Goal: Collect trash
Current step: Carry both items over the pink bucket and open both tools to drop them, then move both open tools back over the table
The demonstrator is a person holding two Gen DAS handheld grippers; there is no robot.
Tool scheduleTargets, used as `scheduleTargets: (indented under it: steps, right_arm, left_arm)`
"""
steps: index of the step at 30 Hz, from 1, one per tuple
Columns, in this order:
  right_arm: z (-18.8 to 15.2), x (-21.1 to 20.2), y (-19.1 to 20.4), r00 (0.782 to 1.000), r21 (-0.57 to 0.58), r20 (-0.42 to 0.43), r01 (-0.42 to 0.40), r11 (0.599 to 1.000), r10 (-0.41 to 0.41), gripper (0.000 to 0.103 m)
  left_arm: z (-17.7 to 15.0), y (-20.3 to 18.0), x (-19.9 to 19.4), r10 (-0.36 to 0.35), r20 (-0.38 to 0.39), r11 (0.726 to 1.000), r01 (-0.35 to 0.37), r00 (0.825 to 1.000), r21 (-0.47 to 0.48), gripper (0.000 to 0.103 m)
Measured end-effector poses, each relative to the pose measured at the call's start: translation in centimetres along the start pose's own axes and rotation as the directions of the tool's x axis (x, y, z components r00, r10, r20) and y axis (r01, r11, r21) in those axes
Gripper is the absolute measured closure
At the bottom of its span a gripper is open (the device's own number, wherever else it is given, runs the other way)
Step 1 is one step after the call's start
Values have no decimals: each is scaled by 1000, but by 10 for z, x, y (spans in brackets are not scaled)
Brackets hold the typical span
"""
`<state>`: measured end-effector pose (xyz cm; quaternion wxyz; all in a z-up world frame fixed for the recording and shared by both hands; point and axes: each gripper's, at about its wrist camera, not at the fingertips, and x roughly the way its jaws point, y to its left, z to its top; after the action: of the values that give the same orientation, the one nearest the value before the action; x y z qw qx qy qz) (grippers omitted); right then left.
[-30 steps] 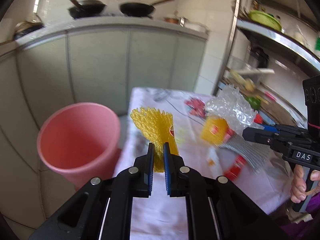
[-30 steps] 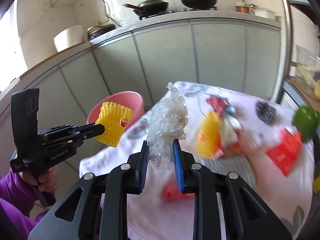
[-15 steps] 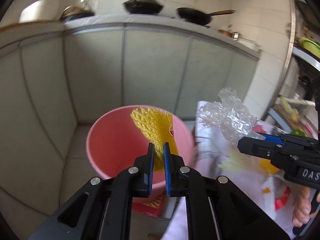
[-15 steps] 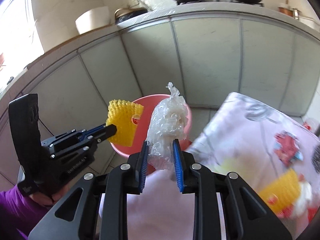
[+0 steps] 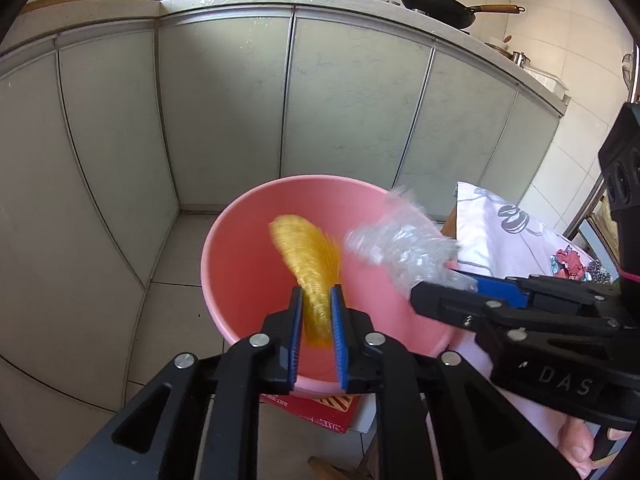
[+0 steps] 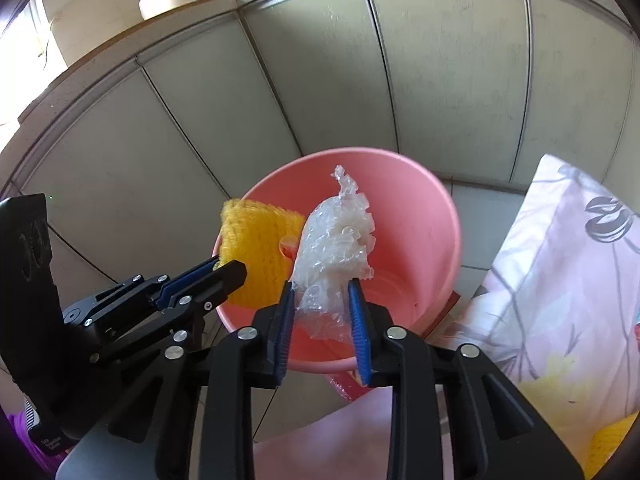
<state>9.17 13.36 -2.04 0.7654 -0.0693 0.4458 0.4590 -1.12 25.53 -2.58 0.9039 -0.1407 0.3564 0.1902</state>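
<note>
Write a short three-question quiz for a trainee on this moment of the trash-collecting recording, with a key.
1. True or false: the pink bucket stands on top of the cloth-covered table.
2. What sits between the jaws of the right gripper? A. a steel scourer B. crumpled clear plastic C. a red wrapper
3. Which item is motion-blurred in the left wrist view, and where is it?
Key: 1. False; it is down beside the table. 2. B. 3. The yellow foam net, between the jaws of the left gripper, over the bucket. Both pairs of jaws have just been opening.
</note>
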Motion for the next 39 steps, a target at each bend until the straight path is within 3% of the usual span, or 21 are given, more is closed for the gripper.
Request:
scheduleTargets:
  steps: [5, 21, 32, 39]
  right_arm:
    - [-2, 2, -6, 1000, 8, 10, 22, 1000, -22, 55]
    - [-19, -59, -9, 990, 23, 118, 73, 997, -76, 54]
    - [-50, -129, -29, 961, 83, 216, 157, 984, -172, 54]
    - [-84, -172, -50, 934, 150, 257, 215, 965, -248, 54]
  left_arm:
    - [-1, 7, 4, -7, -6, 999, 7, 1000, -43, 72]
    - [6, -21, -36, -85, 59, 996, 86, 995, -6, 69]
    - [-2, -70, -65, -182, 86, 981, 175, 980, 84, 69]
    - [-11, -106, -74, -273, 56, 956, 265, 960, 124, 69]
